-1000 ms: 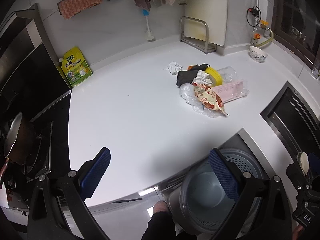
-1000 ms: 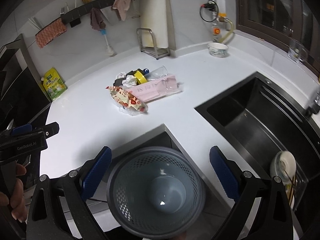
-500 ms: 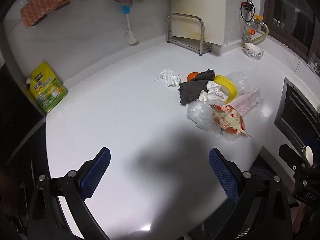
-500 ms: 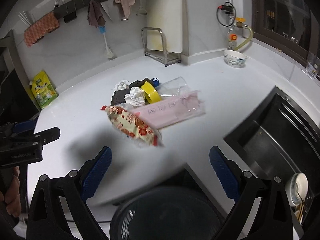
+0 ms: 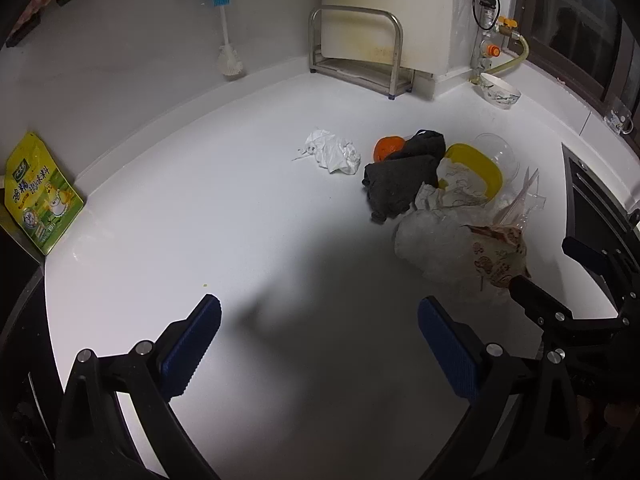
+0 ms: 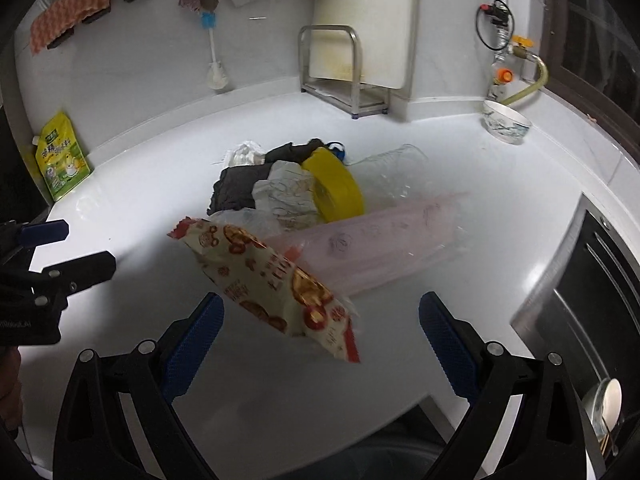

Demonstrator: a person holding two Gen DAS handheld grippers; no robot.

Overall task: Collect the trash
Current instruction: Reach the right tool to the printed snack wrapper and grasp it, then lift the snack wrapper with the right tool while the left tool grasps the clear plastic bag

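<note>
White countertop (image 6: 132,200) under both tools. Left gripper (image 5: 320,344): jaws spread wide, empty, over bare counter, trash pile well off to its right. Right gripper (image 6: 320,344): jaws spread wide, empty, nearer, printed snack wrapper (image 6: 272,280) just ahead between the fingers, long axis running upper left to lower right. Crinkled, cream with red and orange print, lying against pink plastic bag (image 6: 380,248) at the pile's front edge

White kitchen corner with a lit countertop (image 5: 200,208).

Behind the countertop rises a pale wall (image 6: 152,60); a steel rack (image 6: 340,68) stands at its back edge, a dark-framed window (image 6: 592,28) to the rack's right, a black sink (image 6: 592,288) set in near the window, and cloths (image 6: 68,16) hang on a rail left of the rack.
</note>
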